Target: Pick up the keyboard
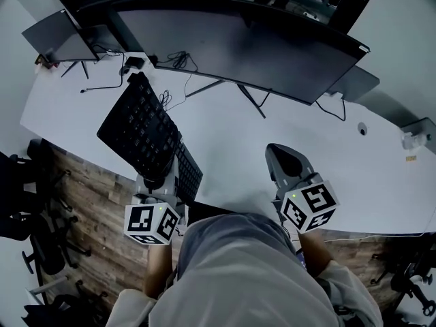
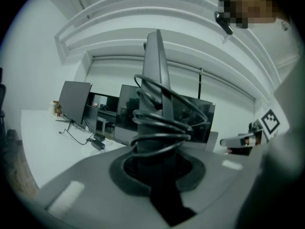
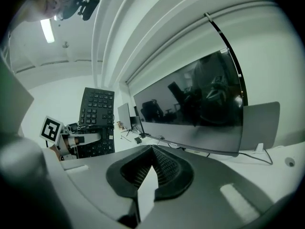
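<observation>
The black keyboard is lifted off the white desk and tilted, its near end held in my left gripper, which is shut on it. In the left gripper view the keyboard stands edge-on between the jaws of the left gripper, with its black cable coiled around it. My right gripper hovers over the desk to the right, shut with nothing in it. From the right gripper view the keyboard shows at the left, held by the left gripper.
A wide curved monitor stands at the back of the desk, with a smaller screen at the far left. Cables lie under the monitor. A small white round object sits at the right. Office chairs stand left of the desk.
</observation>
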{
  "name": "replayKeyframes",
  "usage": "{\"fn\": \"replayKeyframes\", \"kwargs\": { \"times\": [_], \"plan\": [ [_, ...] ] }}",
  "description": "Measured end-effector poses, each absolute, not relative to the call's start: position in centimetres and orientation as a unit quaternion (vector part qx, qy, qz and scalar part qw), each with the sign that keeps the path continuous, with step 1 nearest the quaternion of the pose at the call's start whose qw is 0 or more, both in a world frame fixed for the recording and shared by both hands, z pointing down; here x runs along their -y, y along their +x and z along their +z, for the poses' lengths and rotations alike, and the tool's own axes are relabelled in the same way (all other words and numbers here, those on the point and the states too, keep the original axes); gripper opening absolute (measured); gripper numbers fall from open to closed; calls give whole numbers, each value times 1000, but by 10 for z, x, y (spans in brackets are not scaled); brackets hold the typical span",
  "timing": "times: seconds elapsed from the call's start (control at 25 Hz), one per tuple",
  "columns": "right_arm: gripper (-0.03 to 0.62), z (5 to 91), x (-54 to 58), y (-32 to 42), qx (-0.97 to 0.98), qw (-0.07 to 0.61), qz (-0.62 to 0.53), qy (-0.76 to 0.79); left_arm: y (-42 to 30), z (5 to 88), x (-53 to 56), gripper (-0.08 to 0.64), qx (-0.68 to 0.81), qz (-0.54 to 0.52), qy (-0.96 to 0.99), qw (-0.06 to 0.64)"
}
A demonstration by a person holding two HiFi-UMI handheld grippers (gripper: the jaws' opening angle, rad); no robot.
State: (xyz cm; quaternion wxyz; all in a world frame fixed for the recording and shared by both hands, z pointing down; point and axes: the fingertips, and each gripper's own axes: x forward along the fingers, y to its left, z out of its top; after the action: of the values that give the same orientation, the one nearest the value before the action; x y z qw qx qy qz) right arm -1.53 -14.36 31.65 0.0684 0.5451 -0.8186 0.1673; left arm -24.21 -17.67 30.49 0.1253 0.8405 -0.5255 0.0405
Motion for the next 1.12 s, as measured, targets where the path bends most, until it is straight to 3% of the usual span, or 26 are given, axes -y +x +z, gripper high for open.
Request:
{"fn": "replayKeyframes", "kwargs": {
  "times": [0.24,1.12],
  "plan": [
    [0,322,142,-25,831,84,148,529,-250,302,172,0,540,47,835,93],
    [0,348,129,8,830,120,151,523,-231,316,169,0,541,54,833,105]
  ]
}}
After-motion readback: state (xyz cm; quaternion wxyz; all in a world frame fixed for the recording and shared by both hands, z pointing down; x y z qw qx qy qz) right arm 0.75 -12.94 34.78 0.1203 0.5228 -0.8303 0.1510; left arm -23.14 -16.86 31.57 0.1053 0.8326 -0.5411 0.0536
